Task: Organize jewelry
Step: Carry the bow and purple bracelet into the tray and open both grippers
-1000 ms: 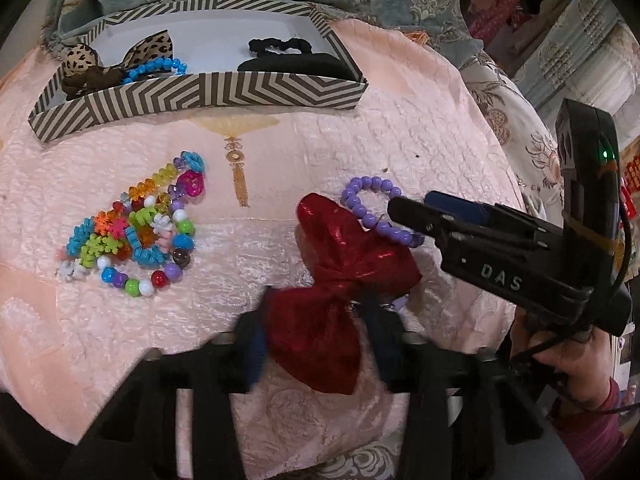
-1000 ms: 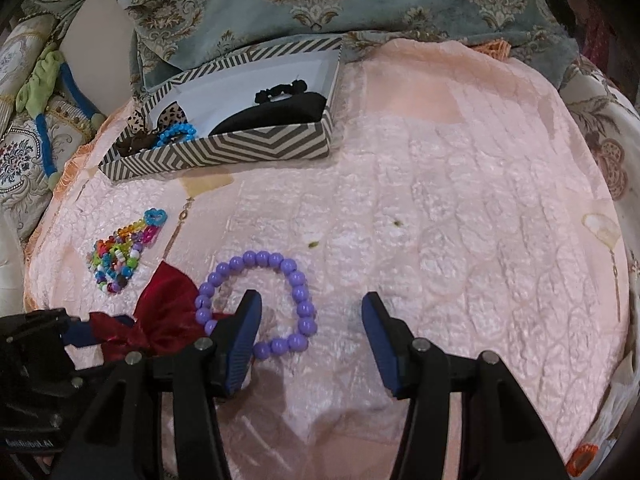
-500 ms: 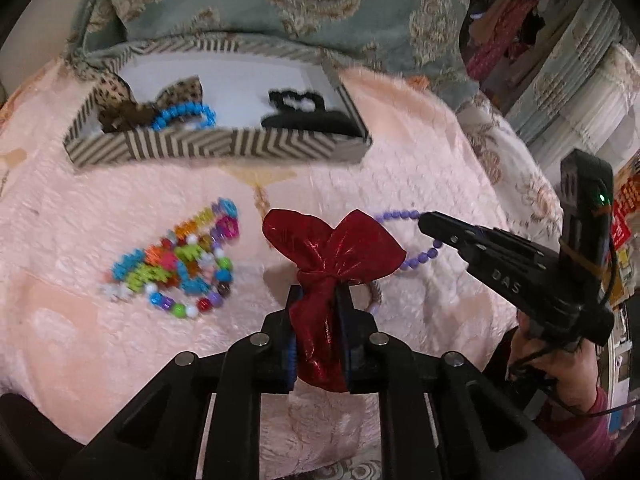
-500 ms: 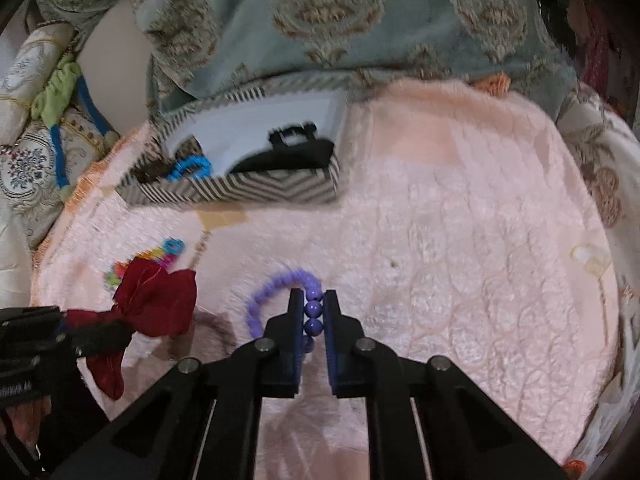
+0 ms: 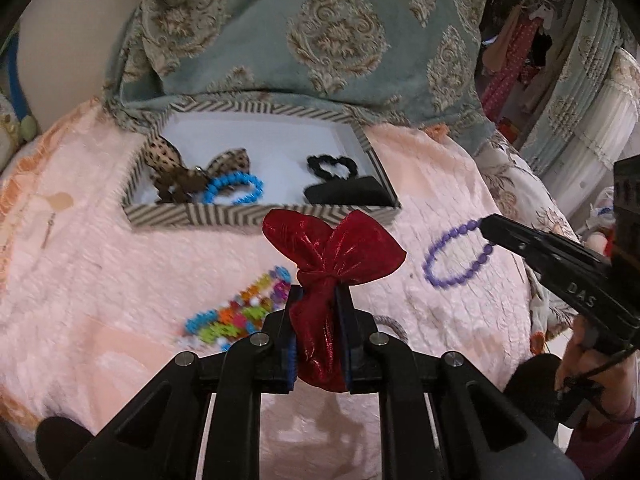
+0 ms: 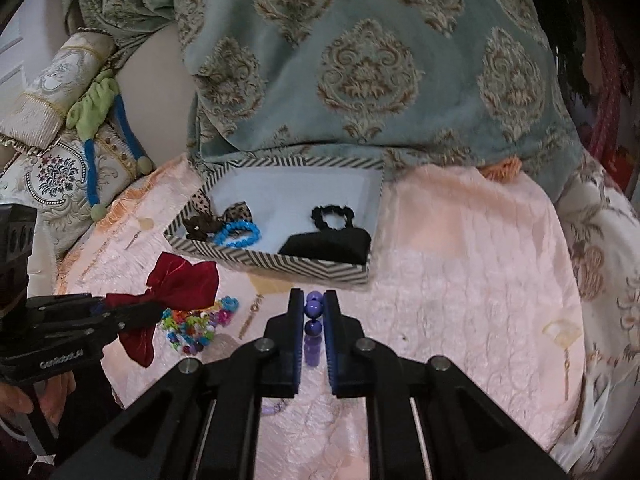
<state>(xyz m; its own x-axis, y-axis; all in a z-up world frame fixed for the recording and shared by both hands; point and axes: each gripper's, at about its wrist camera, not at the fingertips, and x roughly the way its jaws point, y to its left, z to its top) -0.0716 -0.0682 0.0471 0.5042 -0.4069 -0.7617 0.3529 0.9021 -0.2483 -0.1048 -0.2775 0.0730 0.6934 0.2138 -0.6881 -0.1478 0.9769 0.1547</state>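
Note:
My left gripper (image 5: pixel 318 300) is shut on a shiny red bow (image 5: pixel 340 252) and holds it above the pink quilt; it also shows in the right wrist view (image 6: pixel 180 284). My right gripper (image 6: pixel 313 300) is shut on a purple bead bracelet (image 6: pixel 313 309), which hangs from its tip in the left wrist view (image 5: pixel 452 258). The chevron-striped box (image 5: pixel 192 214) lies ahead, holding a leopard bow (image 5: pixel 180 168), a blue bracelet (image 5: pixel 234 189), a black scrunchie (image 5: pixel 332 166) and a black pouch (image 5: pixel 348 194).
A heap of colourful bead bracelets (image 5: pixel 244 312) lies on the pink quilt (image 5: pixel 100 280) below the left gripper. A teal patterned cushion (image 5: pixel 320 40) stands behind the box. Cream cushions (image 6: pixel 60 152) lie at the left. The bed edge drops off at the right.
Both grippers closed, the left on the red bow and the right on the purple bracelet, then lifted them off the quilt and moved toward the box.

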